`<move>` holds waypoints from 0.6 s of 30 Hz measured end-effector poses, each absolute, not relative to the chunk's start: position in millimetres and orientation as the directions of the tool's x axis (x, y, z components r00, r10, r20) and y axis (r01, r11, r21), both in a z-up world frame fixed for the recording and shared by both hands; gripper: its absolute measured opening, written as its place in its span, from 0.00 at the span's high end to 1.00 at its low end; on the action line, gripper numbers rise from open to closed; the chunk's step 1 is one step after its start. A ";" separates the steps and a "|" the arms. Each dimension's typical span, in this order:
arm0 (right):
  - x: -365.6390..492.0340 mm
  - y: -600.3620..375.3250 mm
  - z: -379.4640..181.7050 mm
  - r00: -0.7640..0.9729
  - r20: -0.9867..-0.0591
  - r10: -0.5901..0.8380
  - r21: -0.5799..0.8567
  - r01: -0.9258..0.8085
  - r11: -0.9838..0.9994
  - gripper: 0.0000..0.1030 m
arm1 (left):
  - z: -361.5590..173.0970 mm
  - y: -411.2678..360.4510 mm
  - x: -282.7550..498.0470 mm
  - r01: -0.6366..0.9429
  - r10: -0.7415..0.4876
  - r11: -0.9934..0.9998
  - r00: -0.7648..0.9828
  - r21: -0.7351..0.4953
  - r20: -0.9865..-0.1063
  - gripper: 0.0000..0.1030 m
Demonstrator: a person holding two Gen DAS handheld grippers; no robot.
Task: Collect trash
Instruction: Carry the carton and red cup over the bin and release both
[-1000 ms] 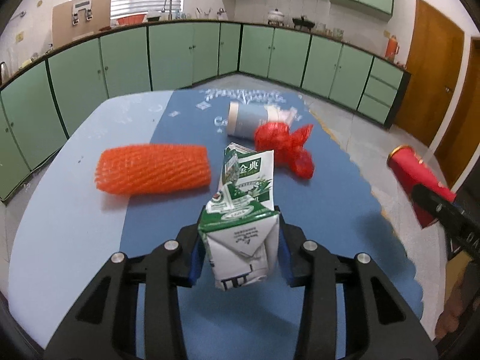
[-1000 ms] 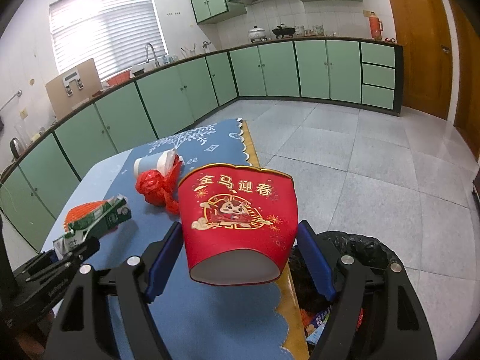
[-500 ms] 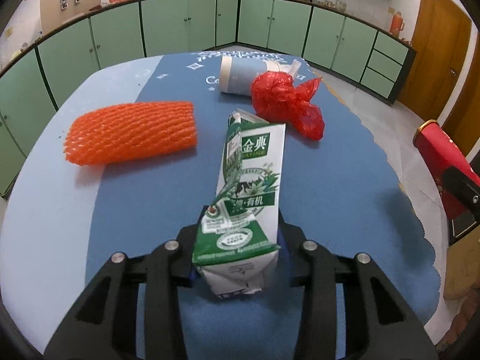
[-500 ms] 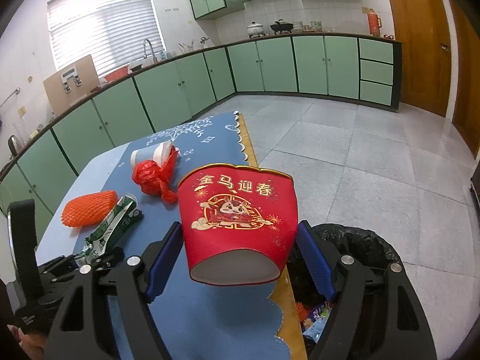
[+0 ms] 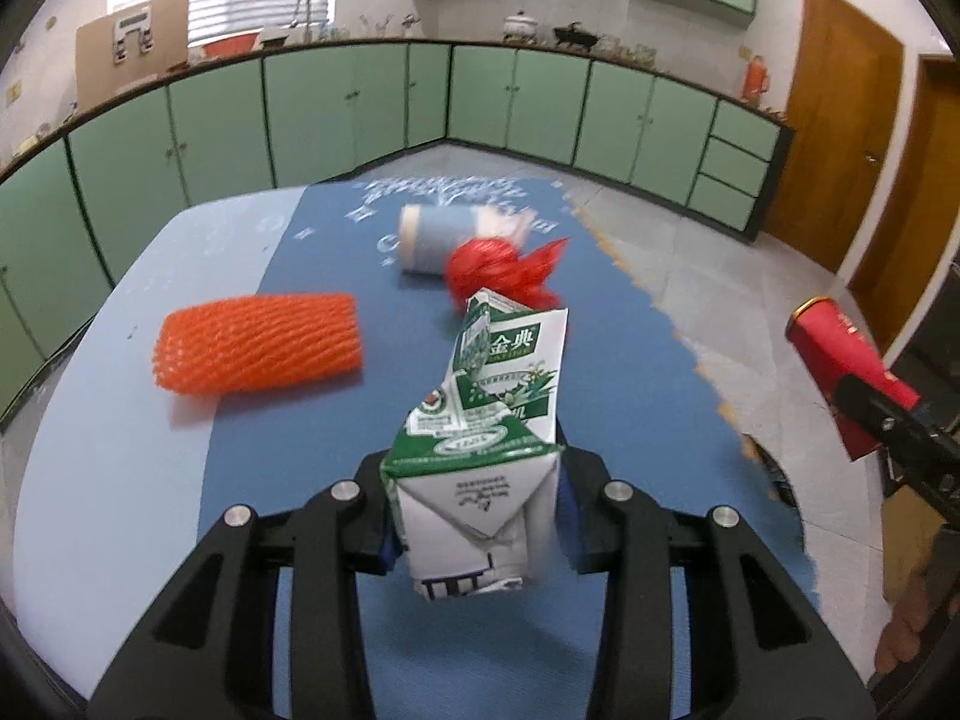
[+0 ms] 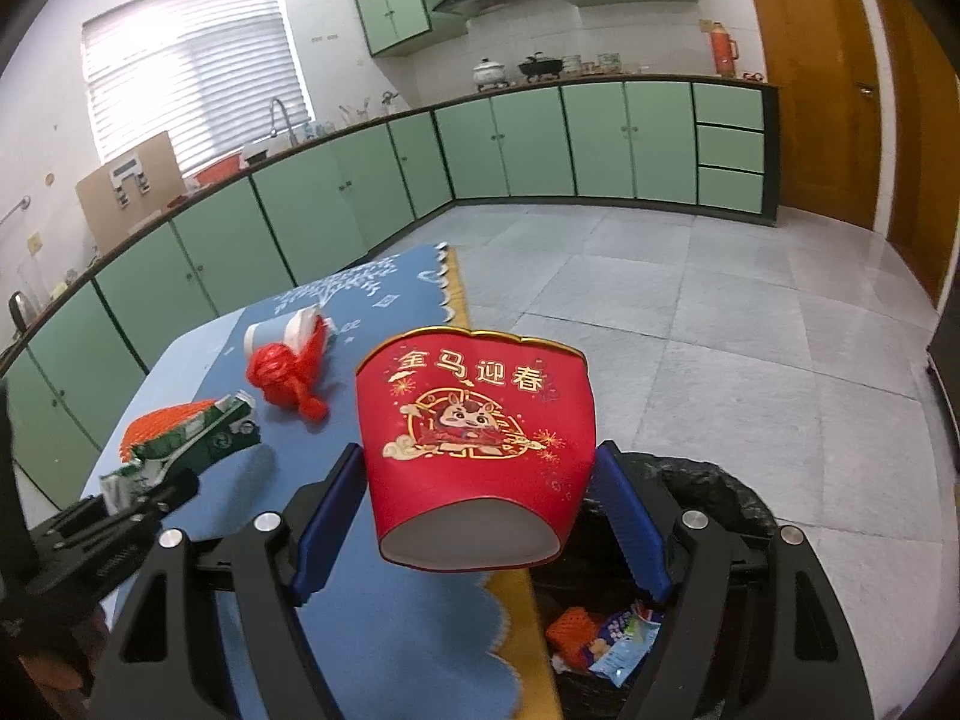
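Both hands loaded, mid-carry to the bin. My left gripper (image 5: pixel 474 516) is clamped on the carton (image 5: pixel 480 462), held above the table (image 5: pixel 108 420). My right gripper (image 6: pixel 480 516) grips the red cup (image 6: pixel 477 444) on both sides, w/ it hanging at the table edge, just short of the bin (image 6: pixel 708 480). Next: swing the cup over the bin opening, let go, then bring the carton across. Net (image 5: pixel 258 351), red bag (image 5: pixel 498 267) & blue cup (image 5: pixel 438 237) remain on the table.

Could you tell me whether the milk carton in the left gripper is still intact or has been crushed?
Crushed. The milk carton is creased and flattened, its top torn open, clamped in the left gripper.
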State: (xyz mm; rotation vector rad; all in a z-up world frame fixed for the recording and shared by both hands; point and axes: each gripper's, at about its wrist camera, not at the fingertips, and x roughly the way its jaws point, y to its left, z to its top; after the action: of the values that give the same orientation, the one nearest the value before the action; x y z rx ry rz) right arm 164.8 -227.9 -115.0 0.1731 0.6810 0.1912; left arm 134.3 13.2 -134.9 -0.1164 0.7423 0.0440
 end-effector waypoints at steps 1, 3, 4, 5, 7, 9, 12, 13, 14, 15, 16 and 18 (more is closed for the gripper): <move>163.1 -232.4 -114.0 0.763 -0.606 0.225 0.220 -0.111 0.969 0.26 | -131.5 8.1 133.1 -0.067 -0.014 0.993 0.741 -0.095 -0.672 0.64; 157.0 -244.5 -112.6 0.769 -0.605 0.207 0.217 -0.090 0.972 0.26 | -123.6 -4.4 132.1 -0.028 -0.048 0.994 0.749 -0.105 -0.661 0.64; 154.4 -251.7 -111.6 0.771 -0.606 0.196 0.216 -0.078 0.973 0.26 | -121.1 -10.0 133.0 -0.010 -0.065 0.994 0.751 -0.110 -0.657 0.64; 151.4 -257.2 -110.7 0.773 -0.606 0.186 0.215 -0.066 0.974 0.26 | -119.2 -14.9 134.2 0.007 -0.081 0.993 0.753 -0.115 -0.653 0.64; 145.0 -272.9 -109.8 0.778 -0.609 0.158 0.209 -0.034 0.977 0.26 | -113.2 -33.6 136.2 0.055 -0.123 0.991 0.758 -0.125 -0.641 0.64; 137.7 -290.3 -111.0 0.780 -0.614 0.121 0.201 0.006 0.980 0.26 | -109.7 -51.0 139.5 0.100 -0.162 0.986 0.756 -0.134 -0.634 0.64; 130.3 -311.6 -114.9 0.775 -0.627 0.080 0.194 0.055 0.979 0.26 | -107.4 -81.4 144.9 0.176 -0.229 0.973 0.744 -0.146 -0.628 0.64; 127.6 -318.5 -116.8 0.771 -0.633 0.068 0.192 0.071 0.979 0.26 | -106.2 -96.2 147.2 0.212 -0.257 0.966 0.738 -0.148 -0.624 0.64; 125.5 -324.8 -118.9 0.768 -0.638 0.056 0.189 0.085 0.978 0.26 | -106.1 -106.4 149.4 0.236 -0.275 0.961 0.733 -0.146 -0.622 0.64; 122.1 -332.2 -122.0 0.763 -0.645 0.042 0.186 0.103 0.977 0.26 | -106.0 -115.0 150.2 0.253 -0.286 0.957 0.730 -0.143 -0.621 0.64; 119.1 -338.8 -125.2 0.758 -0.652 0.030 0.183 0.119 0.976 0.26 | -106.7 -128.0 152.2 0.281 -0.304 0.950 0.721 -0.138 -0.623 0.64; 115.0 -350.2 -131.3 0.749 -0.663 0.012 0.182 0.145 0.973 0.26 | -109.3 -146.0 156.1 0.320 -0.332 0.938 0.705 -0.136 -0.627 0.64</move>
State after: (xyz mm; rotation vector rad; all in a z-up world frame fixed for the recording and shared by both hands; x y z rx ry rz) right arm 115.0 -350.2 -131.3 0.2287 0.7227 -0.0735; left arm 156.1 -146.0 -109.3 -0.0175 0.7007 -0.3624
